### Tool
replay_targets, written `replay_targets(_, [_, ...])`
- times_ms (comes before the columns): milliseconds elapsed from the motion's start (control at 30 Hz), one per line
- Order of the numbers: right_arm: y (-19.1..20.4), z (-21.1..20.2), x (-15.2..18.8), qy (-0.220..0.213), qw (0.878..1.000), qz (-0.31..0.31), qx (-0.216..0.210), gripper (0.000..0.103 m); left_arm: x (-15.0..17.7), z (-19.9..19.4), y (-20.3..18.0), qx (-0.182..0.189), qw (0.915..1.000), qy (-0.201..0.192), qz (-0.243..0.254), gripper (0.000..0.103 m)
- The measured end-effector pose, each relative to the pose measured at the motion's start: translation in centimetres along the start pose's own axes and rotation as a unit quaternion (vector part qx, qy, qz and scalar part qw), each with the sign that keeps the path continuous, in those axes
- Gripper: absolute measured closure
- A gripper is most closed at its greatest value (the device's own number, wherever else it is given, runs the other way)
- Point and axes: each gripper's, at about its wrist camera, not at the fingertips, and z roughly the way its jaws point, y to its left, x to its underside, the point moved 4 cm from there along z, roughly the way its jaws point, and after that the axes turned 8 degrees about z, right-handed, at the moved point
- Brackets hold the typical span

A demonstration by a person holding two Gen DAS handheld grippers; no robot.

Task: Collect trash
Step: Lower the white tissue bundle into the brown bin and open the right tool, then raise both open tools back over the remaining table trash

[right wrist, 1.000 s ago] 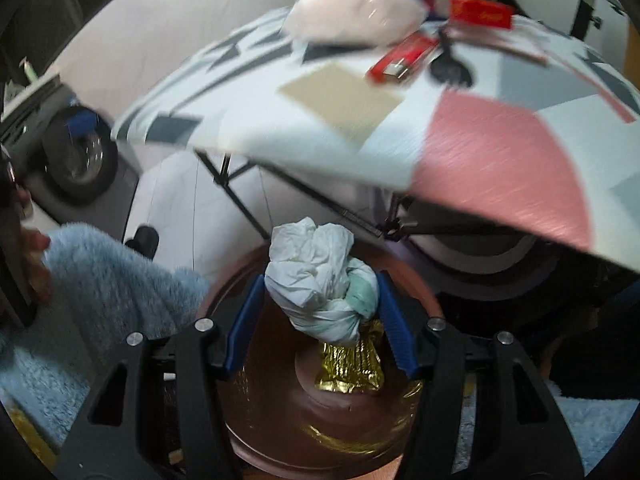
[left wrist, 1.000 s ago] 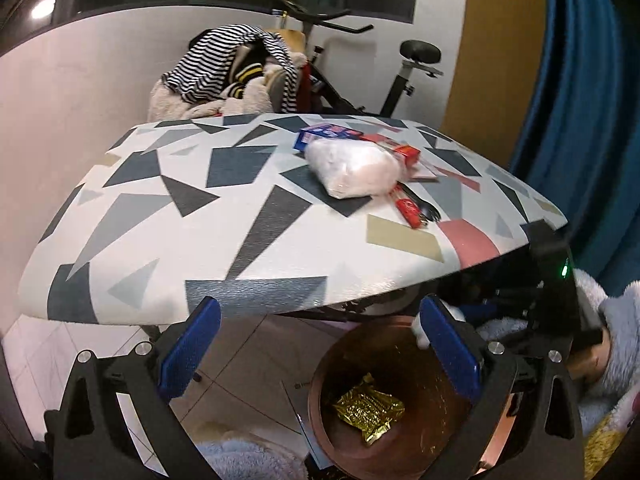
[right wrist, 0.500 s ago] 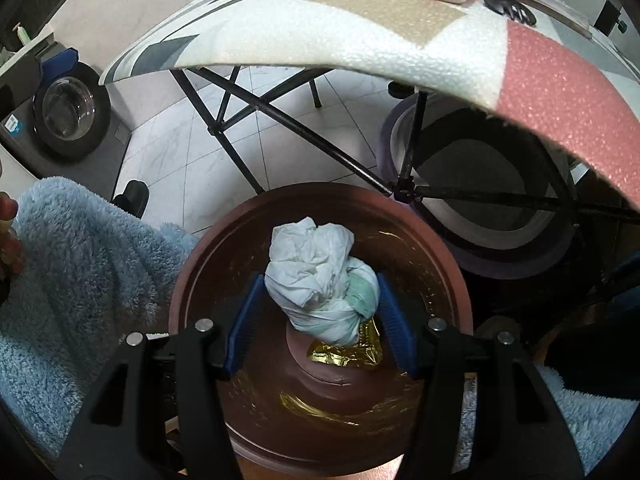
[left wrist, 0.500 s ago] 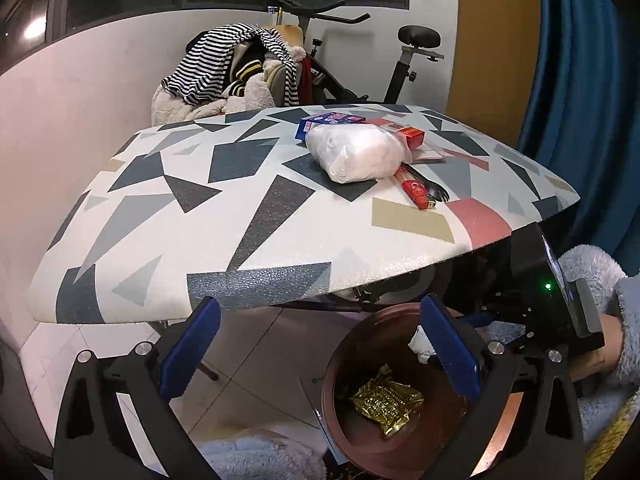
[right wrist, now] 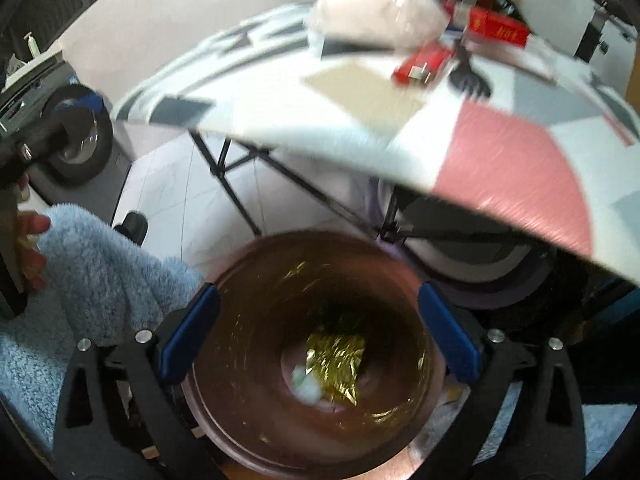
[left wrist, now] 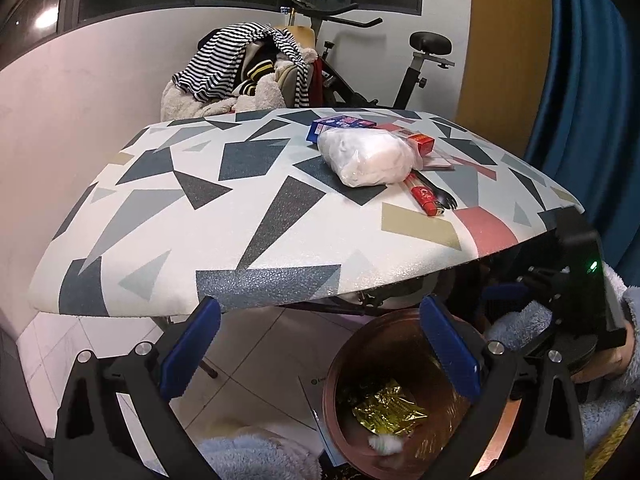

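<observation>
Patterned table (left wrist: 248, 216) carries a clear bag (left wrist: 370, 158) and red lighter (left wrist: 426, 200). Below, we hold both tools, left (left wrist: 318, 350) and right (right wrist: 318, 338), spread empty over the brown bin (right wrist: 248, 432); gold wrapper (right wrist: 336, 360) and white wad (right wrist: 306, 388) lie inside.

The left gripper (left wrist: 320, 344) hung with its jaws wide apart and nothing between them, below the patterned table's (left wrist: 256, 240) edge. A brown bin (left wrist: 404, 332) on the floor held a gold wrapper (left wrist: 388, 412) and a white wad (left wrist: 386, 445).
</observation>
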Motion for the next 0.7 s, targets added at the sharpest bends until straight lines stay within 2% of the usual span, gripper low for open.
replay_targets(133, [-0.4, -1.9, -1.0, -0.044, 0.999, 0.001, 0.01, 0.006, -0.1, -0.2, -0.2, 0.0, 1.0, -0.004, 0.004, 0.006])
replay_targets(267, [-0.8, -3.5, -1.9, -0.071, 0.997, 0.001, 0.015, 0.006, -0.3, -0.5, -0.1, 0.004, 0.9999, -0.012, 0.001, 0.006])
replay_targets(533, [-3.0, -6.7, -5.0, -0.104, 0.994, 0.012, 0.031, 0.006, -1.6, -0.8, 0.8, 0.026, 0.9989, -0.029, -0.025, 0.006])
replay_targets(700, [-4.9, -8.7, -6.9, -0.12, 0.992, -0.003, 0.046, 0.006, -3.1, -0.6, 0.9, 0.022, 0.9991, -0.035, -0.012, 0.006])
